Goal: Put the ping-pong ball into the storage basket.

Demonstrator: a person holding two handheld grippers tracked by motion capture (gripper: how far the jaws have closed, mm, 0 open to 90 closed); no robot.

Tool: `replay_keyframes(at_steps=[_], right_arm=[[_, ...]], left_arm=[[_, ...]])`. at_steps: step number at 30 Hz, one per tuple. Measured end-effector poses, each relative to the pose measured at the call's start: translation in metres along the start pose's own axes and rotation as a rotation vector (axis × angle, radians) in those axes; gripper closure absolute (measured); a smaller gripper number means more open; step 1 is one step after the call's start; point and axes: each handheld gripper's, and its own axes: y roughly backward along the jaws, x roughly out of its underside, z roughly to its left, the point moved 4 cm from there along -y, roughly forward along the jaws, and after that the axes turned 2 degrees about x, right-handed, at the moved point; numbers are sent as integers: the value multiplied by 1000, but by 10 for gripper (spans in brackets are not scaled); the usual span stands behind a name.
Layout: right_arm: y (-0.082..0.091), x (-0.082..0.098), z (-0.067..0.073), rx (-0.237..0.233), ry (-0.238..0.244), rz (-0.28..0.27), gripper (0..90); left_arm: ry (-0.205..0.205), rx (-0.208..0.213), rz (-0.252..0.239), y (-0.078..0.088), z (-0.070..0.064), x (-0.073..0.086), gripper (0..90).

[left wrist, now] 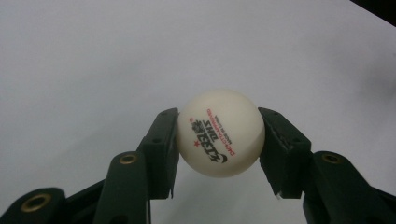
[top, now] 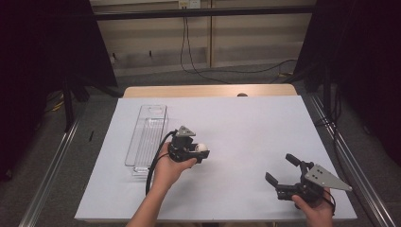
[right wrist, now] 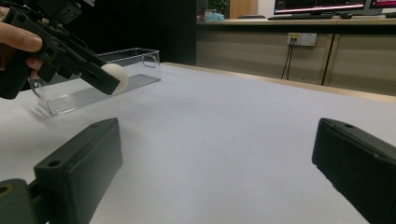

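Plainly, the white ball (left wrist: 220, 132) bears red and black print, perhaps "DHS".

One white ball (left wrist: 220, 132) sits just beside the single clear plastic bin (top: 147, 137). Two grippers are out: one (top: 204, 152) beside that bin, one (top: 280, 169) well apart from it.

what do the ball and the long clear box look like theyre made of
The ball looks like thin matte plastic: smooth cream-white shell, no shine, printed red and black lettering like a table tennis ball. The box looks like hard clear plastic, glossy: the sheet below shows through its walls and its edges catch light. It could be glass, but the moulded ribbed floor suggests plastic.
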Motion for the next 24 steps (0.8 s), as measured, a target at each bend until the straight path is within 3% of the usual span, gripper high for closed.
replay_keyframes(at_steps=[2, 24], right_arm=[[0, 0, 0, 2, -6, -2, 13], [-1, 0, 1, -6, -3, 0, 13]], left_arm=[[7, -5, -16, 0, 0, 0, 511], [8, -18, -7, 11, 7, 0, 511]])
